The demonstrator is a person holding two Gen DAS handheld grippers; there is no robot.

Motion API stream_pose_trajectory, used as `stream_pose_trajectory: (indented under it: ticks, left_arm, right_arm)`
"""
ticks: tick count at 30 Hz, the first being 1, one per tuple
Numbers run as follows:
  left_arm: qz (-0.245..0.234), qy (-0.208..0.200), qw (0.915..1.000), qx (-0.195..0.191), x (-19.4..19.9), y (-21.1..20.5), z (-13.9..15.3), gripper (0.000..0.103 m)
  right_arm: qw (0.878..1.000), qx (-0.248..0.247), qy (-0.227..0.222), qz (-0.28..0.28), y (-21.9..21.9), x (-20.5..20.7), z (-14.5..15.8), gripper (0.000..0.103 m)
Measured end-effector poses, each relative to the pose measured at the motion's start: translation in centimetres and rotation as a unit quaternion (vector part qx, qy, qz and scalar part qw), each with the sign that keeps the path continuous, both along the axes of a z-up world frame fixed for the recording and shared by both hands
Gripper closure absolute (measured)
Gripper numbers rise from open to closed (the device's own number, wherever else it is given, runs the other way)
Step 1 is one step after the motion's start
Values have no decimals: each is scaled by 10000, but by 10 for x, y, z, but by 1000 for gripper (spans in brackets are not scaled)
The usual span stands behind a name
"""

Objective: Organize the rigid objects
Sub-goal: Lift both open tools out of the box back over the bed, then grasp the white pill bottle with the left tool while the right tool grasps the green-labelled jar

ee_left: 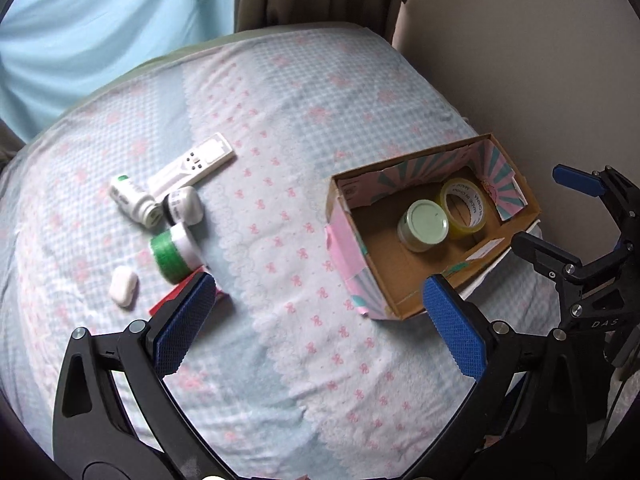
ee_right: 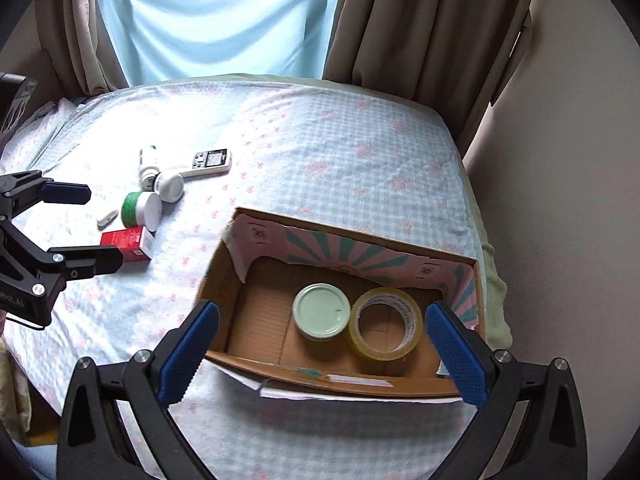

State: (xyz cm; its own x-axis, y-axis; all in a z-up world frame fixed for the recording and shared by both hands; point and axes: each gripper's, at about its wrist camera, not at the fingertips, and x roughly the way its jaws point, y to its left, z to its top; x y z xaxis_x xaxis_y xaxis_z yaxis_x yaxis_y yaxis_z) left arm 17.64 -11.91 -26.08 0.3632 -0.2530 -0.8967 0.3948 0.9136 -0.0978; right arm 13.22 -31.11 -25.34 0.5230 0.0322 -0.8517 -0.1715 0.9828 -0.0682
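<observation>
Clutter at the left of the bedspread (ee_left: 280, 168): white earbud case (ee_left: 123, 285) nearest the left edge, red carton (ee_right: 127, 243) just beside it, partly hidden behind the left claw in the left wrist view. Farther back, green-and-white jar (ee_left: 176, 253) on its side, two white bottles (ee_left: 134, 200) (ee_left: 184, 205) lying touching each other, and a white remote (ee_left: 192, 166) at the far end of the cluster, touching the bottles. Left gripper (ee_left: 320, 330) spread wide, holding nothing, hanging over bare cloth between clutter and box. To the right, open cardboard box (ee_right: 248, 332) near the right edge of the bed. Inside, toward its right end: pale green lidded jar (ee_right: 321, 311) upright, and roll of clear yellowish tape (ee_right: 412, 340) lying flat, touching the jar. Right gripper (ee_right: 322, 354) likewise wide apart and empty-handed, poised above the near wall of the box, fingers straddling jar and tape. Brown curtains (ee_right: 420, 20) and pale blue sheer at the far side.
</observation>
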Motion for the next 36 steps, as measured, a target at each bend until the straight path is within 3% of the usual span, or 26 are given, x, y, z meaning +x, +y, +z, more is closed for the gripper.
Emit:
stream_pose_trajectory:
  ticks: [7,13,19,23,27,31,33,36]
  left_arm:
    - [391,-210,9990,75,-18,83,12,0]
    - [769,-92,9969,123,-18,152,8,0]
    - [1008,-161,9947,119,0,211,9,0]
    - [857,-223,9958,212,22,239,2,0]
    - [408,-266,9982,345,52,256,-12,0]
    - [-500,-317,9957,713,91,253,-33,0]
    - [-1179,-383,9877,948,110,243,-46,0]
    - [-2342,-338,9633,1264,136,222,-67,0]
  right_arm:
    - [9987,510,9,-14,56,2,20,0]
    - [9962,869,-7,63,105,18,26,0]
    - [9949,981,96,221,155,36,16,0]
    - [9946,988,237,218,184,50,1,0]
    - [9944,979,346,174,206,62,-17,0]
    - [9956,844,397,88,226,75,-36,0]
    - [9958,821,393,25,234,81,-45,0]
    - [9968,716,355,-69,244,89,-59,0]
